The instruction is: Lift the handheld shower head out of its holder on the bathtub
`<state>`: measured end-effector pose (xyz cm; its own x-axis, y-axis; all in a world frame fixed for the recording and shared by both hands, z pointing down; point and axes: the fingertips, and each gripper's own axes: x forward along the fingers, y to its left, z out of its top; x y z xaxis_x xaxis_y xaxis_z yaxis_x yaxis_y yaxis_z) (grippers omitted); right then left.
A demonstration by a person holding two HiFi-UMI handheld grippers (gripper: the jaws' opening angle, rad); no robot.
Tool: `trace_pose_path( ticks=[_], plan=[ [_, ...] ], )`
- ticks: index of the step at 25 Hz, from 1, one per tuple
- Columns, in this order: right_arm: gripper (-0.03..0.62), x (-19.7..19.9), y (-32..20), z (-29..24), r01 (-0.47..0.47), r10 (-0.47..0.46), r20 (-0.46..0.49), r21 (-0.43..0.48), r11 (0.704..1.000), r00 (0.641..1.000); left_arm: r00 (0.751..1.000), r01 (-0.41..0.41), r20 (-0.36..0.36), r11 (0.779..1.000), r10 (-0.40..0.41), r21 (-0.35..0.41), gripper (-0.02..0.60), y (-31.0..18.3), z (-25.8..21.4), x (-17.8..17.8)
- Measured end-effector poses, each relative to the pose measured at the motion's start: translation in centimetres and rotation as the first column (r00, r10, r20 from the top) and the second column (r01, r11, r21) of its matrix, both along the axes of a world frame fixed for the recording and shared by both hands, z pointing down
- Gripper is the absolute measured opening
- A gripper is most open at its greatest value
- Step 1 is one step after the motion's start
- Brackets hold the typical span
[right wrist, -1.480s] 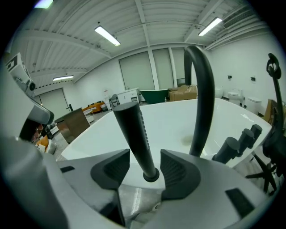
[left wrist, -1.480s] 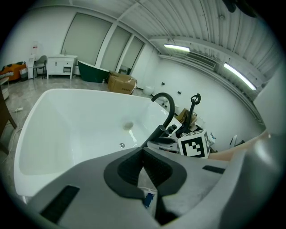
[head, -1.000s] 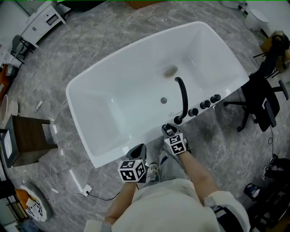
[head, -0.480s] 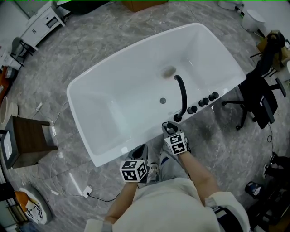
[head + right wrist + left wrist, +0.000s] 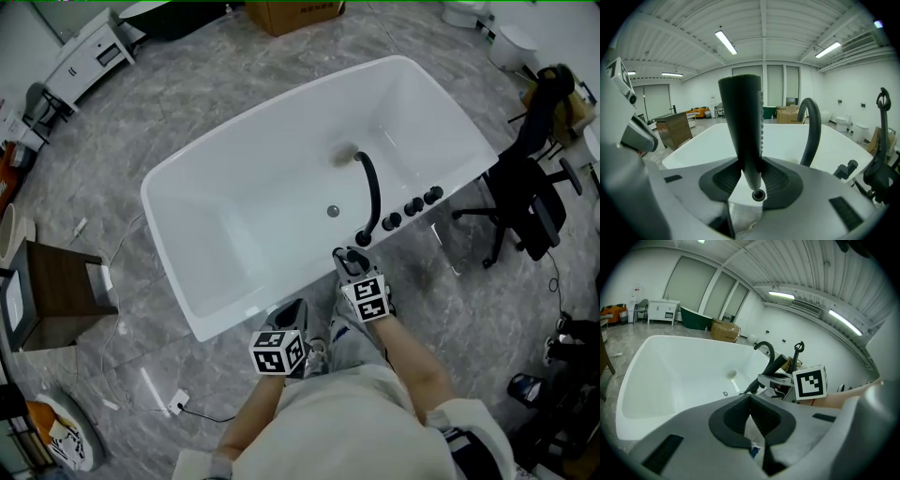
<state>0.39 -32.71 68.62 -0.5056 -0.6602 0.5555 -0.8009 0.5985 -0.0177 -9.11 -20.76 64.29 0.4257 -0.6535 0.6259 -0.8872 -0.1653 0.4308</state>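
Note:
The white bathtub (image 5: 202, 323) lies slantwise ahead of me, with a black curved spout (image 5: 372, 192) and three black knobs (image 5: 412, 207) on its near rim. My right gripper (image 5: 349, 263) hovers just off that rim and is shut on the black handheld shower head (image 5: 743, 122). The shower head stands upright between the jaws with its ringed lower end (image 5: 758, 194) free, and it also shows from the side (image 5: 777, 365). My left gripper (image 5: 289, 310) hangs lower left by the tub's outer wall, its jaws closed together with nothing between them (image 5: 750, 401). I cannot make out the holder.
A black office chair (image 5: 530, 202) stands right of the tub. A wooden side table (image 5: 52, 295) sits at the left, and a white cable and plug (image 5: 178, 401) trail on the marble floor. A cardboard box (image 5: 295, 11) and a white cabinet (image 5: 89, 47) stand beyond.
My right gripper has risen with the shower head, drawing away from the tub rim. The left gripper has shifted slightly, and the view has tipped so the tub sits higher.

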Motion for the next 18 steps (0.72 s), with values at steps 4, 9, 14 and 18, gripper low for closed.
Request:
trace_pose_path(
  ticks=[4, 9, 14, 18],
  plan=[
    [0.144, 0.1, 0.9, -2.1, -0.015, 0.015, 0.014, 0.027, 1.0, 1.0, 1.0, -0.013, -0.004, 1.0, 0.013, 0.014, 0.02, 0.8, -0.7, 0.1],
    [0.144, 0.3, 2.2, -4.6, -0.025, 0.023, 0.026, 0.073, 0.997, 0.999, 1.0, -0.028, -0.011, 0.999, 0.028, 0.04, 0.02, 1.7, -1.6, 0.5],
    [0.144, 0.2, 3.2, -7.4, -0.044, 0.038, 0.051, 0.125, 0.991, 0.998, 0.999, -0.035, -0.013, 0.997, 0.036, 0.066, 0.02, 2.6, -2.4, 0.3],
    [0.144, 0.1, 4.7, -9.6, -0.053, 0.042, 0.068, 0.163, 0.985, 0.997, 0.999, -0.046, -0.013, 0.996, 0.048, 0.078, 0.02, 3.9, -2.9, 0.2]
  ],
)
